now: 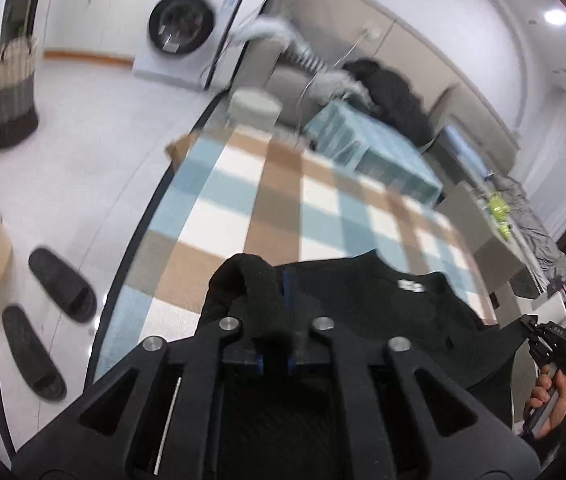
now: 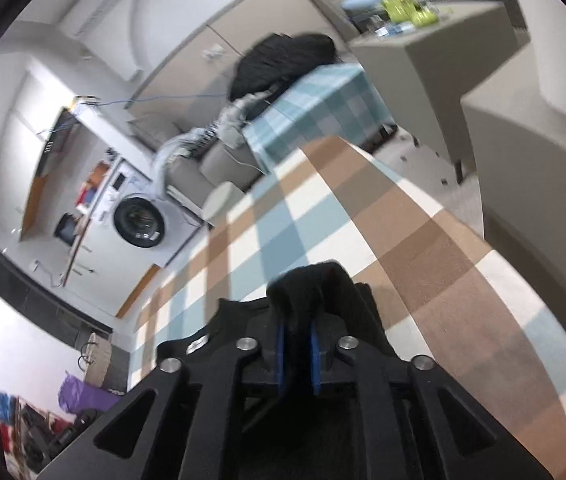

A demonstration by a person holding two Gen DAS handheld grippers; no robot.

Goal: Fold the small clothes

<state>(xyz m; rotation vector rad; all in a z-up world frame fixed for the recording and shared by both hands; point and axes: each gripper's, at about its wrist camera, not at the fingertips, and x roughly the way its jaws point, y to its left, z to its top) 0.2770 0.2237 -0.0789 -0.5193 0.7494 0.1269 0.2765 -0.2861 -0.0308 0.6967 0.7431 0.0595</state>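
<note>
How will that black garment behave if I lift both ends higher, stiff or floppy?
Likely floppy: the black garment bunches into soft folds where the left gripper pinches it, and humps over the right gripper too. It probably sags between the two holds, since its middle spreads loosely over the checked tablecloth. The thick, fuzzy knit suggests little slipping from the jaws.

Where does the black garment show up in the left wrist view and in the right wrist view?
Left wrist: black garment at bottom centre, bunched between the left tongs, spreading right over the checked tablecloth.
Right wrist: garment at bottom centre, pinched in the right tongs.
Shared landmark: washing machine.
</note>
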